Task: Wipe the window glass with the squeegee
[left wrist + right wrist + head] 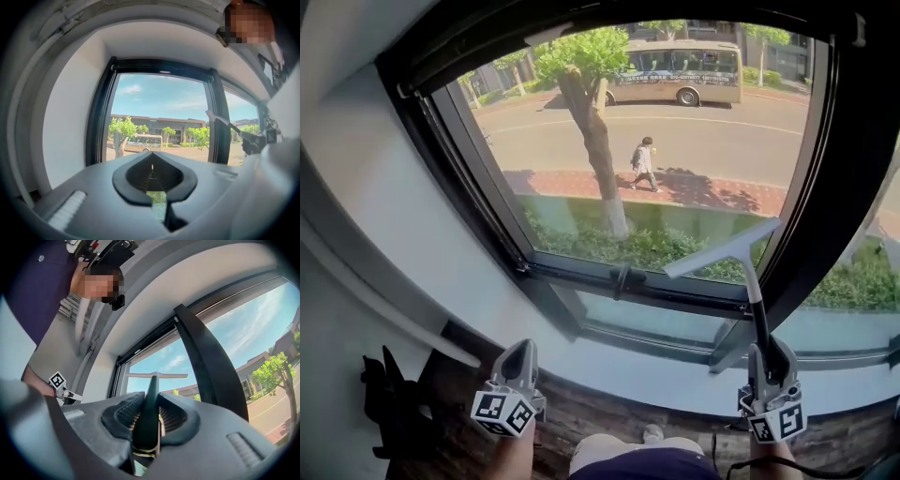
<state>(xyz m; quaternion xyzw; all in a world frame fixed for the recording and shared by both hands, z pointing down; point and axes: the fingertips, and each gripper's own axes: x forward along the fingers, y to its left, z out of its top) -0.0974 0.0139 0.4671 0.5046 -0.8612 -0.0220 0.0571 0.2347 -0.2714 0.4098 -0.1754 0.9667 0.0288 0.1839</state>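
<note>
since the right gripper [766, 354] clamps only the handle end of the grey-bladed black squeegee [727, 251], its tilted blade may streak the clear window glass [694, 141]; left gripper [519, 358] closed, empty.

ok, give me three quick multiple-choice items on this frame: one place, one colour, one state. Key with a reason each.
1. In the head view, the squeegee blade stands before which part of the window glass?
A. Top left
B. Lower right
C. Dead centre

2. What colour is the window frame?
A. White
B. Black
C. Red

3. What state is the left tool in?
A. Shut, empty
B. Shut on a cloth
C. Wide open

Key:
1 B: the right tool grips the handle and the blade rises over the pane's lower right.
2 B: the frame is black on every side in view.
3 A: its jaws meet at the tips with nothing between them.
</note>
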